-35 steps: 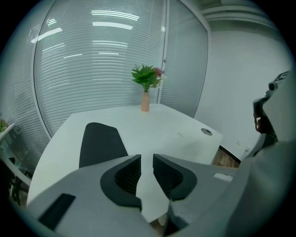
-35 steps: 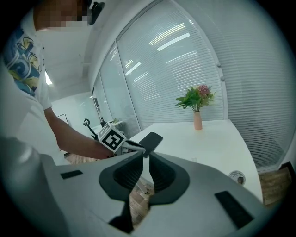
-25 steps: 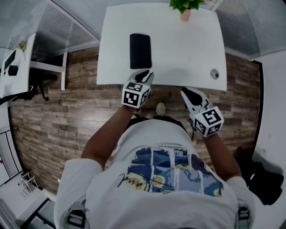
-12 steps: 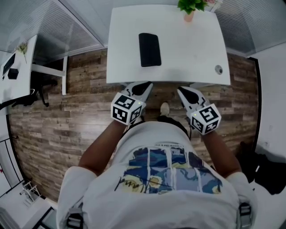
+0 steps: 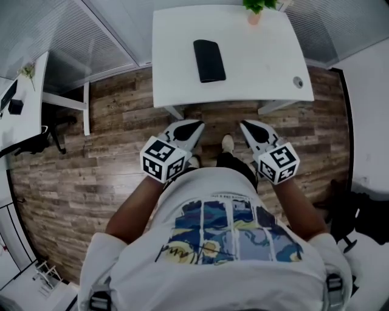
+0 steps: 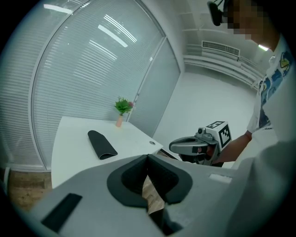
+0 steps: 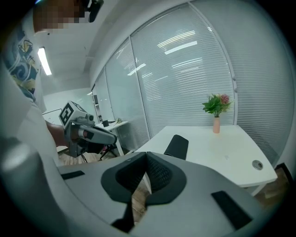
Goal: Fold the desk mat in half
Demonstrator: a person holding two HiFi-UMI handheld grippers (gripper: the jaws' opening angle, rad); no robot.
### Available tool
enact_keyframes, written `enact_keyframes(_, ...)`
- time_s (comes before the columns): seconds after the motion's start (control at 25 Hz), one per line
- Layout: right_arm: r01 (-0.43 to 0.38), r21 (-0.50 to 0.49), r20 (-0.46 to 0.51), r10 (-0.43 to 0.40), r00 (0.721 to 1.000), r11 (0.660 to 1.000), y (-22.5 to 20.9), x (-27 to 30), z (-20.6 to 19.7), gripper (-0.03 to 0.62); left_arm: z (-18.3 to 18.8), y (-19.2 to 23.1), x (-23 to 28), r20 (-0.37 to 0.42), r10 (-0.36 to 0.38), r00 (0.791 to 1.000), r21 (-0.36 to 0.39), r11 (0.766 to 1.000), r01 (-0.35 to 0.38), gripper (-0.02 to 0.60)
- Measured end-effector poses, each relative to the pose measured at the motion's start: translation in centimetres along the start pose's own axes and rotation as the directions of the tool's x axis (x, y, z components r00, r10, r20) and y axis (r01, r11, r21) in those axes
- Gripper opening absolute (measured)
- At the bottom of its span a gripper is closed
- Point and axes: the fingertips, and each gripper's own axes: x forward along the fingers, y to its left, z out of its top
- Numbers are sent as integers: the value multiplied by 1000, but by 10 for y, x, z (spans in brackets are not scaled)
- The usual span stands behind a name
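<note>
The dark desk mat (image 5: 209, 60) lies doubled over into a narrow strip on the white desk (image 5: 261, 67), left of the middle; it also shows as the mat (image 6: 101, 144) and the mat (image 7: 177, 146) in the two gripper views. Both grippers hang over the wooden floor, short of the desk's near edge and well away from the mat. My left gripper (image 5: 193, 126) (image 6: 148, 157) has its jaws closing to a touch with nothing between them. My right gripper (image 5: 248, 126) (image 7: 147, 155) is the same, jaws closing, tips together and empty.
A small potted plant (image 5: 254, 9) stands at the desk's far edge and a cable hole (image 5: 297, 81) sits near its right corner. Another white desk (image 5: 18, 103) with a chair is at the far left. Glass walls with blinds run behind.
Both grippers have drawn back from the desk's near edge over the floor, and their jaws have come together. The person has stepped back, so the desk sits farther off. The mat has not moved.
</note>
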Motion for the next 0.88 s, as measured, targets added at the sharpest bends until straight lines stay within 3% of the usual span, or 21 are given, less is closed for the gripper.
enact_keyframes(0.36, 32, 8, 14, -32, 999, 999, 49, -12, -13, 2, -20, -13, -47, -12, -54, 998, 41, 998, 55, 3)
enact_keyframes(0.88, 59, 6, 34, -59, 998, 998, 75, -27, -16, 0, -31, -26, -72, -9, -74, 997, 67, 995, 74, 3)
